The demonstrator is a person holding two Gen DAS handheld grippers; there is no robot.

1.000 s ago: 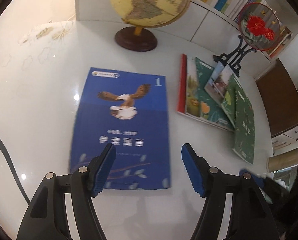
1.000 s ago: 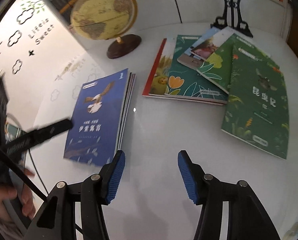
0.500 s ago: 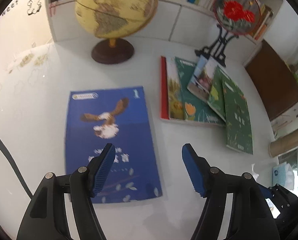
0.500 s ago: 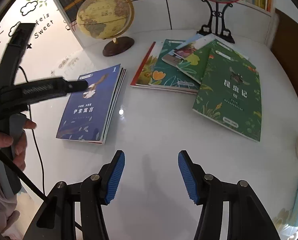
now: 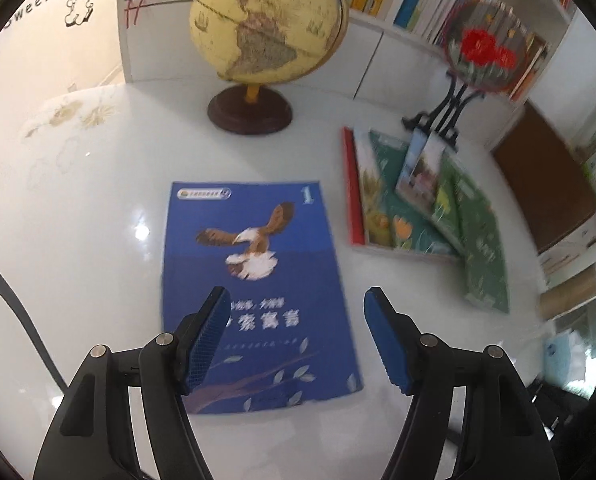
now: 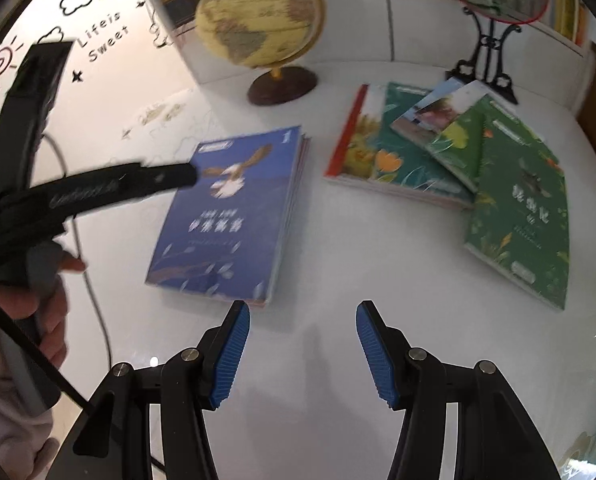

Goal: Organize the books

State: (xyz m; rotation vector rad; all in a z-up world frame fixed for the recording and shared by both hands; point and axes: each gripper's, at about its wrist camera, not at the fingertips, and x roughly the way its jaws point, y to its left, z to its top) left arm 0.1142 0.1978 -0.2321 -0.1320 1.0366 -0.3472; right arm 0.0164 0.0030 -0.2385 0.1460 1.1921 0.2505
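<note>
Both claws, left gripper (image 5: 295, 338) and right gripper (image 6: 302, 354), seemingly half-open, empty.

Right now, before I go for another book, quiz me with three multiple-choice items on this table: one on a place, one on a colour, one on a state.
1. Where does the globe stand?
A. behind the blue book
B. on the green book
C. off the table

2. What colour is the spine of the bottom book in the fanned pile?
A. yellow
B. red
C. black

3. How is the right gripper?
A. shut on the blue book
B. shut on nothing
C. open, with nothing between its pads

Answers: 1 A, its dark base sits on the table beyond the blue cover; 2 B, a red strip runs down its left edge; 3 C, bare white table shows between the blue pads.
</note>
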